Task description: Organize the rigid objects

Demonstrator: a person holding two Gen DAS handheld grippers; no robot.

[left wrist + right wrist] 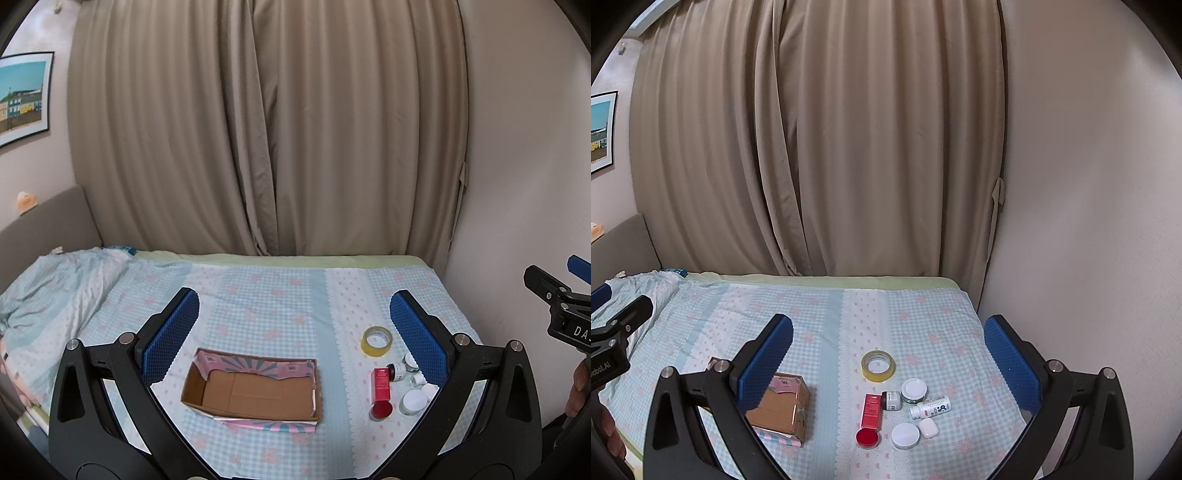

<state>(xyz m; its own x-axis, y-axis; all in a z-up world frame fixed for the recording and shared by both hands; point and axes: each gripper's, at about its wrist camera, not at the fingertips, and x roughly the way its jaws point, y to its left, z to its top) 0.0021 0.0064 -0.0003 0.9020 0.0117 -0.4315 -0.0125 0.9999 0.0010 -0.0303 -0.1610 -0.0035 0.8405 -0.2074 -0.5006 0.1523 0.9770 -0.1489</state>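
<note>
A bed (280, 291) covered in a pale blue checked sheet with pink flowers fills the lower half of both views, beige curtains (266, 129) hanging behind it. An open cardboard box (251, 391), empty, with pink patterned flaps, lies flat on the sheet on the left side. The left gripper (295, 328) hovers above the box, jaws spread wide, nothing between its blue pads. The right gripper (888, 354) hangs over the cluster of small items to the right of the box, jaws likewise wide apart and empty. A roll of yellow tape (878, 365) lies flat, just behind the cluster. A red carton (871, 411) lies on its side, a round red tin (867, 438) touching its near end. A dark bottle (892, 400) and a white pill bottle (931, 407) lie on their sides beside a white-lidded jar (914, 389). A second white-lidded jar (905, 435) sits near front, a small white case (929, 427) just beside it.
</note>
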